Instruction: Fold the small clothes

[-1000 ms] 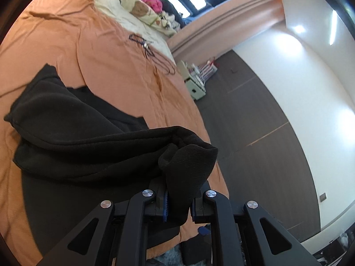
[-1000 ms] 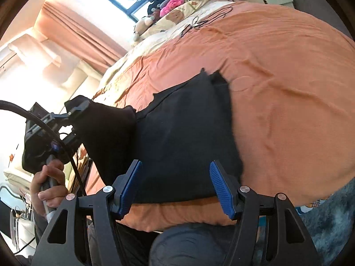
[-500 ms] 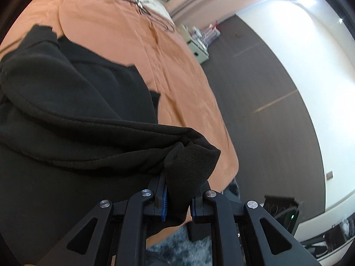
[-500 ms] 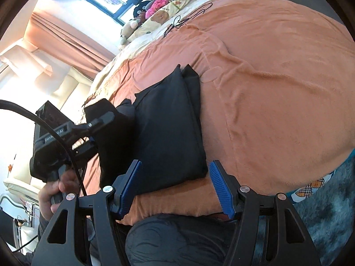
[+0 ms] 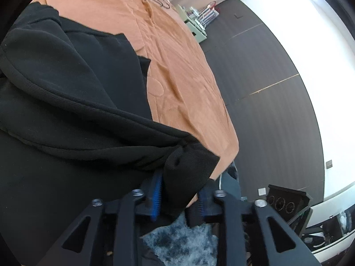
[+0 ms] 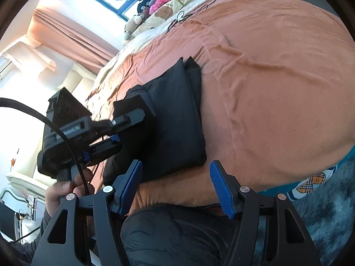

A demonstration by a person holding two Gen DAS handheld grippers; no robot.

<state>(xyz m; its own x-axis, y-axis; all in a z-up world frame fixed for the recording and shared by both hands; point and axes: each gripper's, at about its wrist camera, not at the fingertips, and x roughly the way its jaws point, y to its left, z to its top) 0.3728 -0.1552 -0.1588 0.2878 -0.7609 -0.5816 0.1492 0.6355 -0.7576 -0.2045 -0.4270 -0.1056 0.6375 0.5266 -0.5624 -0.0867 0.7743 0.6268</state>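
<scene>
Black knit fabric is sitting bunched between the blue-padded fingers (image 5: 156, 190) of the left gripper (image 5: 177, 196), whose jaws are pressing in on a ribbed cuff (image 5: 192, 168) of the black garment (image 5: 73, 102) — the cuff is poking up out of the gap and folding over toward the right finger. From that pinch the sleeve is running away to the upper left as a thick rolled band, lying across the rest of the garment, which is spreading over the near part of the orange bedspread (image 5: 177, 71). Beyond the bed edge, dark wood flooring (image 5: 266, 88) and a white wall are showing, and a grey shaggy rug (image 5: 182, 241) is lying below the fingers. In the right wrist view, the right gripper (image 6: 177, 188) is hovering with its jaws standing wide apart and nothing between them — the near edge of the garment (image 6: 177, 122) is lying just beyond the fingertips, roughly centred on the gap but not touching either pad. There the garment is appearing as a folded dark rectangle on the bedspread (image 6: 277, 88), with the left gripper (image 6: 124, 128) coming in from the left side over its edge, held by the person's hand (image 6: 64, 190). Farther off, stuffed toys (image 6: 159, 6), a black cable (image 6: 188, 13) and peach curtains (image 6: 73, 33) are sitting near the head of the bed.
</scene>
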